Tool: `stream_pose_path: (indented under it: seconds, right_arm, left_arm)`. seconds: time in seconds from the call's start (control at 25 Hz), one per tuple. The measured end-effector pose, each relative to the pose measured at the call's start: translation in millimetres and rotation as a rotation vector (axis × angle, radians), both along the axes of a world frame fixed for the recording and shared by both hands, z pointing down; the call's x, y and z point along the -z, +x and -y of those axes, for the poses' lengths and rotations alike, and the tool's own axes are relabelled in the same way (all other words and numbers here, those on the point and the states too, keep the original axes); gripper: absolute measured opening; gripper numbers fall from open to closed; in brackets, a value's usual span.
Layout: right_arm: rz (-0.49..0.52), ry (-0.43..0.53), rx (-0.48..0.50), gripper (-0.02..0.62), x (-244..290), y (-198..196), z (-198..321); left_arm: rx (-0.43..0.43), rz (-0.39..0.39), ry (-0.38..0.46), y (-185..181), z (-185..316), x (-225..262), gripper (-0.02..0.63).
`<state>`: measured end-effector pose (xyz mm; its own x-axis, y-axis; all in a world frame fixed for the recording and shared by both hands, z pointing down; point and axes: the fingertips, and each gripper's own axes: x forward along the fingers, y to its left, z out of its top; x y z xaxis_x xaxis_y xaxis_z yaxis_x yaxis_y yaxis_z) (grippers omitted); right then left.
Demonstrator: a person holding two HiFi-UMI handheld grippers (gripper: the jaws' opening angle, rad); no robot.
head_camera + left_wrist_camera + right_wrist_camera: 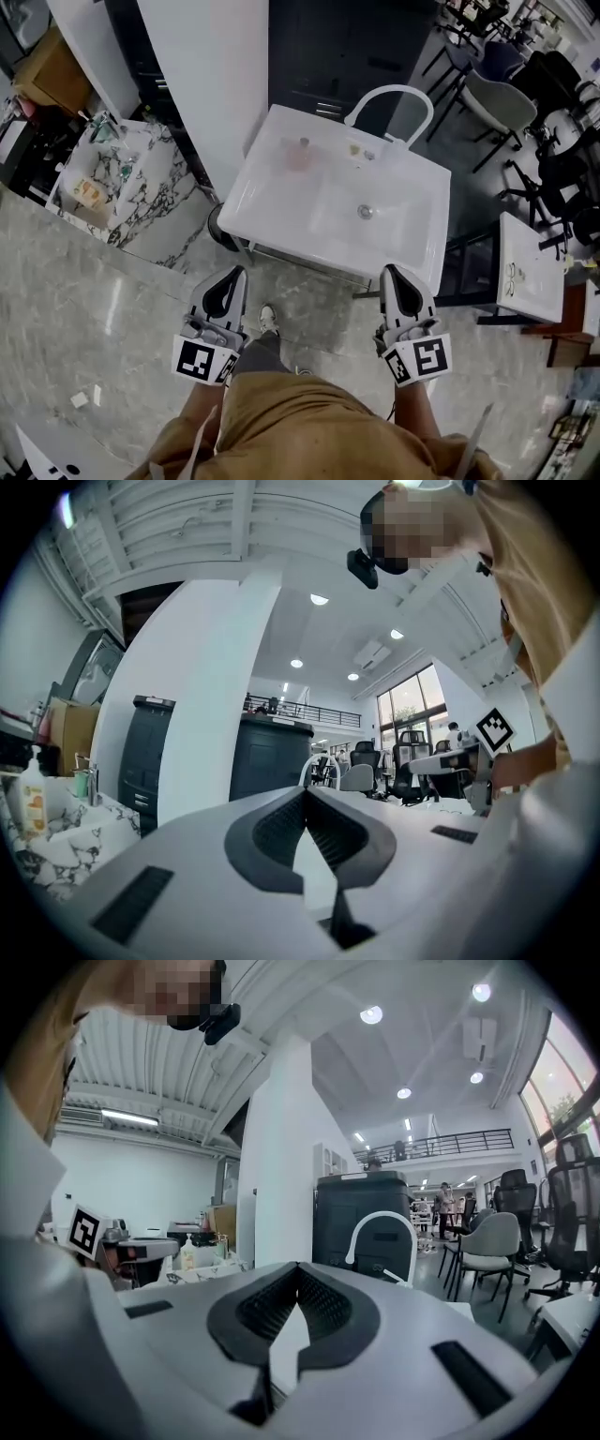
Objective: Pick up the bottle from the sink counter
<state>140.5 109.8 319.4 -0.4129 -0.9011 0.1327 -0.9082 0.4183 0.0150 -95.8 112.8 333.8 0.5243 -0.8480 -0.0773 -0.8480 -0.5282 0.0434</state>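
A small pinkish bottle stands on the back left part of the white sink counter, left of the arched white faucet. Both grippers hover over the floor in front of the counter, well short of the bottle. My left gripper is shut with nothing in it and points toward the counter's left front corner. My right gripper is also shut and empty, near the counter's right front edge. The faucet shows in the right gripper view; the bottle shows in neither gripper view.
Two small items lie by the faucet base, and the drain is in the basin. A marble-topped stand with bottles is to the left beside a white pillar. Chairs and a low white table are at the right.
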Motion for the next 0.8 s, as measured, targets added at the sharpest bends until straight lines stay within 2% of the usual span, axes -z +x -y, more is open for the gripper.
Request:
stream_pose_path:
  seconds: [0.2, 0.44, 0.8]
  right_arm:
    - [-0.006, 0.0, 0.001, 0.003, 11, -32, 55]
    - [-0.018, 0.012, -0.025, 0.003, 17, -59, 97]
    - [-0.046, 0.009, -0.091, 0.003, 25, -57, 113]
  left_arm:
    - [-0.014, -0.006, -0.001, -26, 56, 6, 0.0]
    - [-0.046, -0.017, 0.005, -53, 108, 5, 0.0]
    - [-0.109, -0.041, 0.004, -50, 140, 6, 0.0]
